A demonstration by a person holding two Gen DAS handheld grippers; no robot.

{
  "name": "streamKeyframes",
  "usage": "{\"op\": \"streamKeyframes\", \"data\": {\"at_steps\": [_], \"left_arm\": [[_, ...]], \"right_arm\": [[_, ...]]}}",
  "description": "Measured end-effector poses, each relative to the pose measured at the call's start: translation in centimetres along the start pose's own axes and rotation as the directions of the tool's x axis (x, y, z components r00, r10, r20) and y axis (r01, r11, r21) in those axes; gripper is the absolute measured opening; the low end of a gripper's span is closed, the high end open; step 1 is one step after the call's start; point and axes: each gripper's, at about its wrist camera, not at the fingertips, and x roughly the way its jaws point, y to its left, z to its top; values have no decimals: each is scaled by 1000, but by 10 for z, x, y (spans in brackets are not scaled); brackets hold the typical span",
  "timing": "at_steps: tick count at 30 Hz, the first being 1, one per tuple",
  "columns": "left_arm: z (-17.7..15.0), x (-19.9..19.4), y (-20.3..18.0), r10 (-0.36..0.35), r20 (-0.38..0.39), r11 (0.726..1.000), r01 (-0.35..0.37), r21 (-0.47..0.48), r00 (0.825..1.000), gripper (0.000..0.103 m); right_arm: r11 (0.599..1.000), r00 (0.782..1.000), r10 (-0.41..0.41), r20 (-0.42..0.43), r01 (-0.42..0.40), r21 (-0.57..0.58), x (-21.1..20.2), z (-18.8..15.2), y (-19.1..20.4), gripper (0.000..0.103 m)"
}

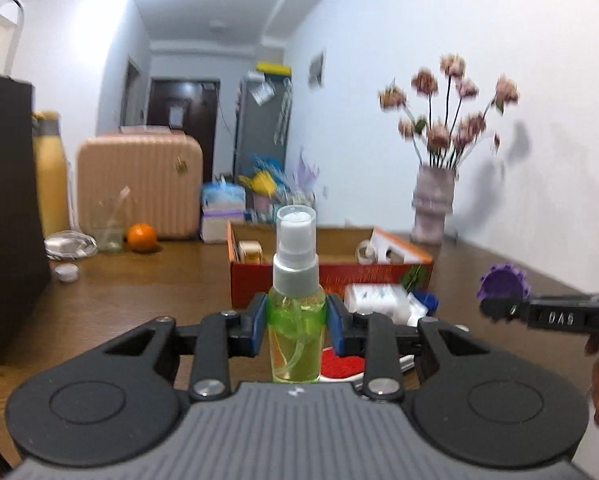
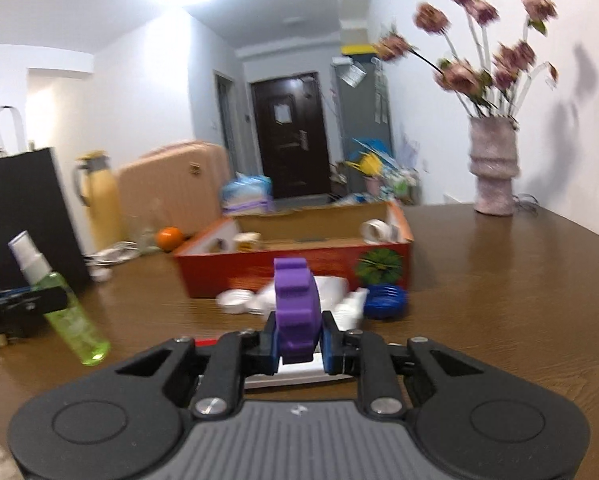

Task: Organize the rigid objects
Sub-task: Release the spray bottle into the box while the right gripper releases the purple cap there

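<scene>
Grippers first, nearest the cameras: the left gripper point(image 1: 297, 322) pinches a green spray bottle point(image 1: 297, 312) upright by the upper part of its body, just under the grey collar, blue pads pressed on both sides. The right gripper point(image 2: 299, 342) is clamped on a purple toothed piece point(image 2: 295, 308), held on edge by its flat faces. Both things hang clear above the brown table point(image 2: 499, 300).

The bottle looks like thin clear plastic, light, smooth and a little slippery, with liquid inside that may slosh; the grip high on the body, below the pump, seems a sound place. The purple piece appears rigid and light, its flat sides the sensible hold.

Just beyond lie a white container point(image 2: 341, 300), a white lid point(image 2: 233, 301) and a blue ridged cap point(image 2: 387, 300). Behind them stands the red cardboard box point(image 2: 299, 266), open-topped, likely where things belong. Farther off, a vase of flowers point(image 2: 493, 168) by the wall
</scene>
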Motion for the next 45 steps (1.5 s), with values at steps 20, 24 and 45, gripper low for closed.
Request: {"op": "streamKeyframes", "data": {"at_steps": [20,24,45], "left_arm": [[2,-67,-24,16,136,998,-24,50,991,31],[13,-36,-21,46,141,997,-55,60,989,31],[118,338,24,26,-383,988,33,148,923,31]], "right_arm": [[999,989,38,145,-40,7,-75,-4,37,19],[1000,991,30,134,-30,-1,-47,8,27,19],[981,929,183,-321,-152,119,307,159,-94,19]]}}
